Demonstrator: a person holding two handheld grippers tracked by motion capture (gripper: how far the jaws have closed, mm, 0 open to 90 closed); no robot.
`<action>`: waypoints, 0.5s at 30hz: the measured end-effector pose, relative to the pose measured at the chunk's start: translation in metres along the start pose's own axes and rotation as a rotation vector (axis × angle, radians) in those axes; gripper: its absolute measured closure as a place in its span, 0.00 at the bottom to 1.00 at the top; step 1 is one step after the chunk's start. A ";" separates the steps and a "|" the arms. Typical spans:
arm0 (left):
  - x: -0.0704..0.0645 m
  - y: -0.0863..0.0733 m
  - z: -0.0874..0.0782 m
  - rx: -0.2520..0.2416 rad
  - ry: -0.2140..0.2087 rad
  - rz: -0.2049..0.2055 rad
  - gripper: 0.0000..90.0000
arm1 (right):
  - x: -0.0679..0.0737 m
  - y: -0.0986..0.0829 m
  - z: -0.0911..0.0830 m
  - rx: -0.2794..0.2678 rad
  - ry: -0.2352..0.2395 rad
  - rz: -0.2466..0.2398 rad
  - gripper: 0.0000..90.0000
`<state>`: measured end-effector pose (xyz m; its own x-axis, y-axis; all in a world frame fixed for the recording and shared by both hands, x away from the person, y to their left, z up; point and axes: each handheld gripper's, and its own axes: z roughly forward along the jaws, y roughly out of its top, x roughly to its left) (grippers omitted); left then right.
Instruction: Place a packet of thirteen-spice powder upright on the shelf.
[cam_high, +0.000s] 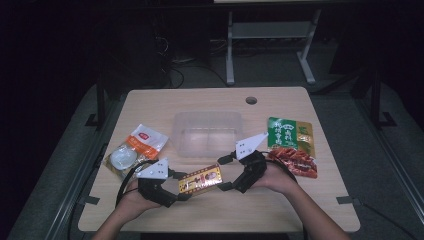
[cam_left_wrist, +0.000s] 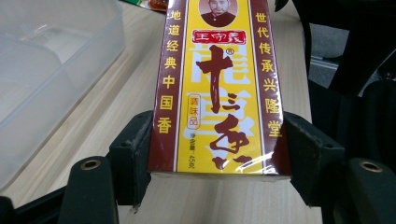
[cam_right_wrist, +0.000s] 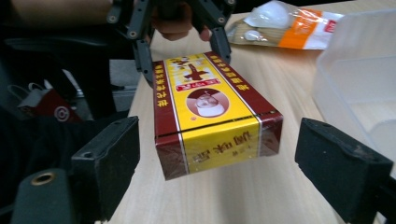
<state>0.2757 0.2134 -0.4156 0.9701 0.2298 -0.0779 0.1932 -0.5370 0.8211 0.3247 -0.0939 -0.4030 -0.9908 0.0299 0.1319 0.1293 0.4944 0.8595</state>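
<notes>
Spice box (cam_high: 200, 180): clamped endwise by left claw (cam_left_wrist: 217, 149), lifted off bench (cam_high: 280, 200); right claw (cam_right_wrist: 219, 154) spread wide around far end, seemingly for handover.

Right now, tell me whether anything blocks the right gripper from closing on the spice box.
Nothing visible does. The spice box sits between the open right gripper, its other end clamped by the left gripper.
</notes>
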 end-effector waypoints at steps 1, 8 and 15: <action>0.000 0.000 0.000 -0.002 -0.004 0.004 0.36 | 0.001 0.000 0.000 0.004 0.007 -0.004 0.16; -0.001 0.001 0.002 -0.007 -0.019 0.010 0.36 | 0.005 0.000 0.000 0.002 0.021 -0.020 0.22; -0.003 0.002 0.002 -0.016 -0.033 0.021 0.36 | 0.007 0.000 0.003 -0.006 0.029 -0.038 0.29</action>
<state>0.2736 0.2094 -0.4147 0.9782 0.1921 -0.0790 0.1709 -0.5281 0.8318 0.3176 -0.0909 -0.4039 -0.9934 -0.0138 0.1135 0.0923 0.4893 0.8672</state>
